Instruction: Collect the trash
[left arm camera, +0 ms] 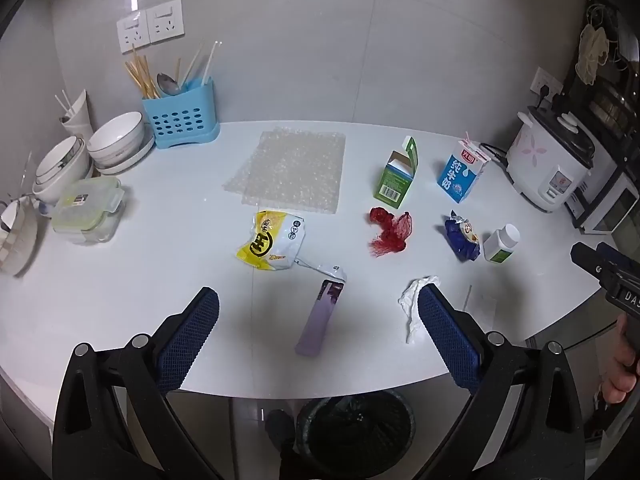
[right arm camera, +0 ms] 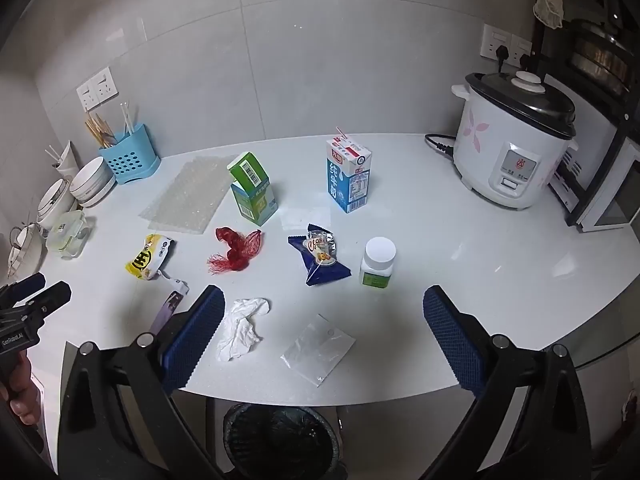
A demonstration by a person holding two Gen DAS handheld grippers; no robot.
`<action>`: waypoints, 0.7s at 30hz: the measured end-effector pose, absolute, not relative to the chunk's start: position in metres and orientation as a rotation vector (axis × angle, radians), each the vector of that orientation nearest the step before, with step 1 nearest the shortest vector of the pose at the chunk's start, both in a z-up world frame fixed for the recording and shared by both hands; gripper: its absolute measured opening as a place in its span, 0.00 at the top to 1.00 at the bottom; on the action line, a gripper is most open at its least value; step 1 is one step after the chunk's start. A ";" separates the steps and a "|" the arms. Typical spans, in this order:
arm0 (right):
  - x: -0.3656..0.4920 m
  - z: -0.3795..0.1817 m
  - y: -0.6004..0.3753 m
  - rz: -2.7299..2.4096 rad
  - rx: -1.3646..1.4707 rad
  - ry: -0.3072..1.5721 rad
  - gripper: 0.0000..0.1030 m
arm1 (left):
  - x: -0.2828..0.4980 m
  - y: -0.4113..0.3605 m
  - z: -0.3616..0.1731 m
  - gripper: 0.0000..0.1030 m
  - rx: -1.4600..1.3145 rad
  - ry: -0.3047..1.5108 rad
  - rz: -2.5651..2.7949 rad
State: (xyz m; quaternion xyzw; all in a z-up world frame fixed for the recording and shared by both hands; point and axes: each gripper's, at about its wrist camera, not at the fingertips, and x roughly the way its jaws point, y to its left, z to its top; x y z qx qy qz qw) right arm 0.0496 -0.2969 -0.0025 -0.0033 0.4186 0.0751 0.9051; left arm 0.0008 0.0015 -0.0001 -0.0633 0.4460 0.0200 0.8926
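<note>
Trash lies scattered on the white counter (left arm camera: 120,280). In the left wrist view I see a purple wrapper (left arm camera: 320,320), a yellow snack bag (left arm camera: 272,244), red netting (left arm camera: 390,228), a crumpled tissue (left arm camera: 412,304), a blue wrapper (left arm camera: 462,236), a green carton (left arm camera: 396,174), a blue milk carton (left arm camera: 462,172) and a bubble-wrap sheet (left arm camera: 292,168). My left gripper (left arm camera: 318,300) hangs open above the purple wrapper. My right gripper (right arm camera: 324,300) stands open over the tissue (right arm camera: 242,328) and a clear plastic bag (right arm camera: 318,350). A black-lined bin (right arm camera: 280,436) sits below the counter's edge.
A white pill bottle (right arm camera: 378,262) stands near the blue wrapper (right arm camera: 320,258). A rice cooker (right arm camera: 516,144) is at the right, with a dark rack behind. Bowls (left arm camera: 116,140), a lidded container (left arm camera: 88,212) and a blue utensil caddy (left arm camera: 180,116) crowd the left.
</note>
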 end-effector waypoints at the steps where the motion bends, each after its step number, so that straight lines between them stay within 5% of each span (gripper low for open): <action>1: 0.050 -0.003 -0.297 0.158 -0.005 0.868 0.07 | 0.001 0.002 0.000 0.06 -0.140 0.927 0.036; 21: 0.047 0.002 -0.294 0.177 0.001 0.854 0.07 | -0.004 -0.003 0.004 0.06 -0.124 0.900 0.045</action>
